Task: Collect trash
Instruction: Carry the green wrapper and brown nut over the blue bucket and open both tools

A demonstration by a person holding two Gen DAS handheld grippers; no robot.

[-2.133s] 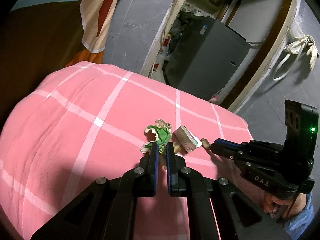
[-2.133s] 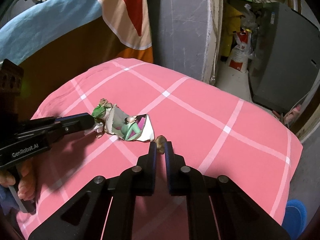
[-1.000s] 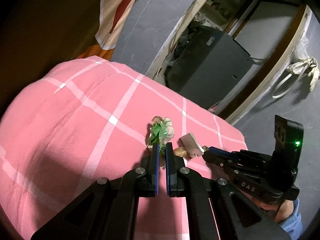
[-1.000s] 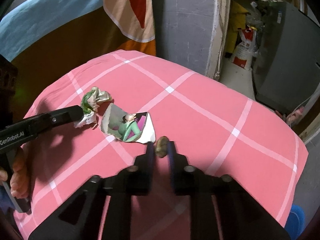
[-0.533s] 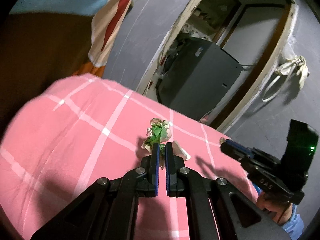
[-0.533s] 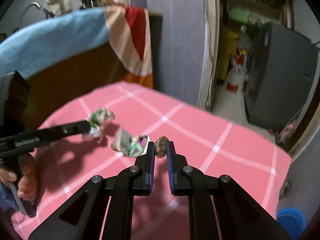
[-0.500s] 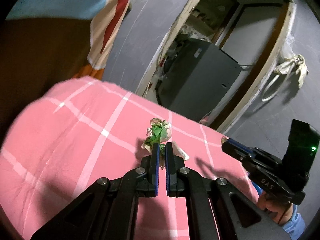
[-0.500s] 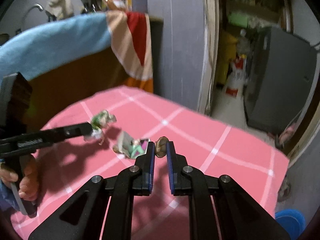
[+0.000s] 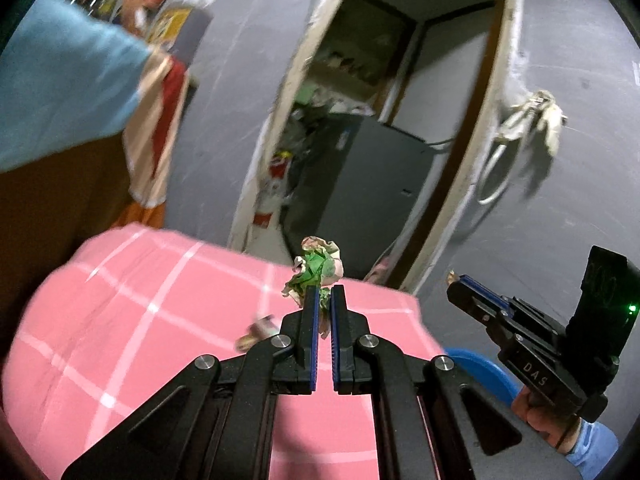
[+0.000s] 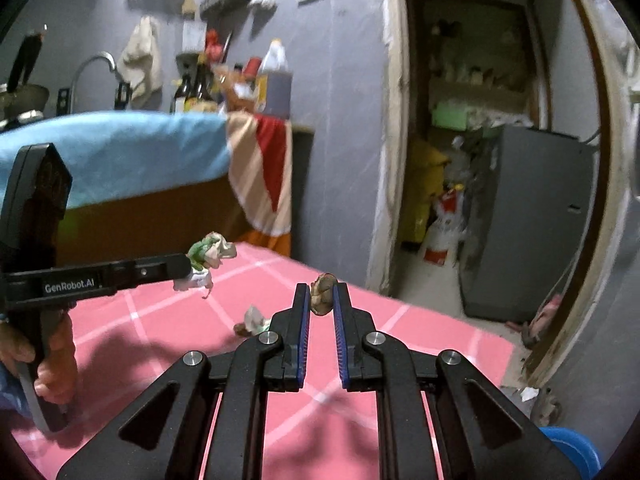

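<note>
Pink checked bed (image 9: 132, 320) below; I have left hand-held gripper (image 9: 325, 300) clamped on crumpled wrapper (image 9: 316, 270), right hand-held gripper (image 10: 321, 300) pinching brown scrap (image 10: 322, 294), both clear for binning.

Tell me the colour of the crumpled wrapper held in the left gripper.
The crumpled wrapper is green and pale beige; clearest in the left wrist view.

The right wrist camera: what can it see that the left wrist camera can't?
Only the right wrist view shows the curved tap, the big bottle of dark liquid and the left gripper from the side. Only the left wrist view shows the rag on a white ring and the right gripper from the side. Both show the pink checked cover, the crumpled green wrapper that the left gripper holds, the printed scrap left lying, and the grey appliance.
</note>
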